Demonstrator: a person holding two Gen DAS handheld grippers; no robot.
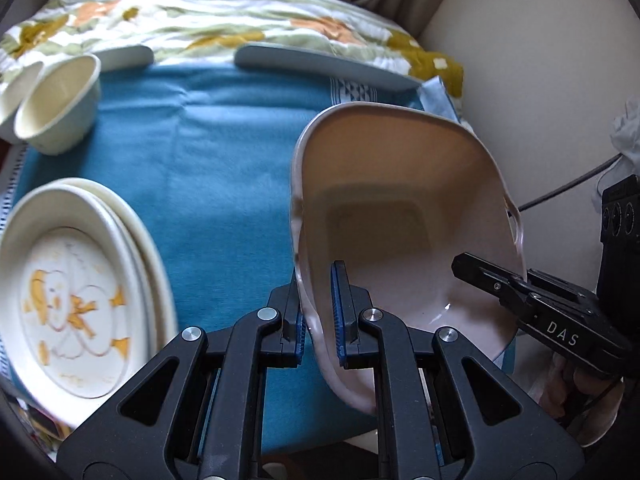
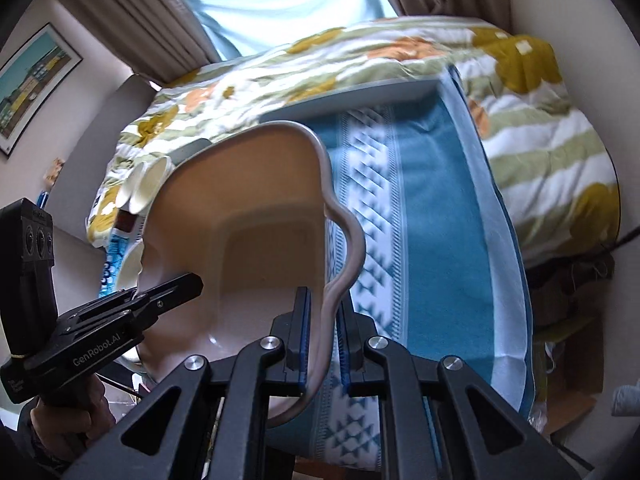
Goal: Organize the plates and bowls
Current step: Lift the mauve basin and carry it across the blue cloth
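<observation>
Pink bowl (image 1: 404, 200), squarish with a wavy rim and a flat square floor, sits tilted above the right part of the blue cloth (image 1: 208, 152), held from two sides at once. We note the left gripper (image 1: 318, 312) closed on the bowl's left rim, one blue-padded finger inside the wall and one outside. In the right wrist view the right gripper (image 2: 323, 332) straddles the opposite rim in the same way, its pads pinching the thick lip, so both sets of jaws are clamped on the same bowl (image 2: 248, 216). We cannot tell whether the bowl's lower edge touches the cloth or hangs just above it; the bottom is hidden behind the fingers. Toward the near left edge of the cloth lies a stack of cream oval plates (image 1: 76, 292), the top one printed with an orange-and-white cartoon figure. Near the far left corner two cream cups (image 1: 60, 104) lie side by side, touching, mouths facing us. Along the far edge we see two grey-blue flat dishes resting edge-on: a long grey dish (image 1: 320, 66) toward the right and a shorter pale dish (image 1: 128, 56) toward the left, just behind the cups. Beyond the cloth spreads a floral quilt (image 1: 240, 12) in green, mustard and orange, with brown curtains (image 2: 132, 12) behind it.
</observation>
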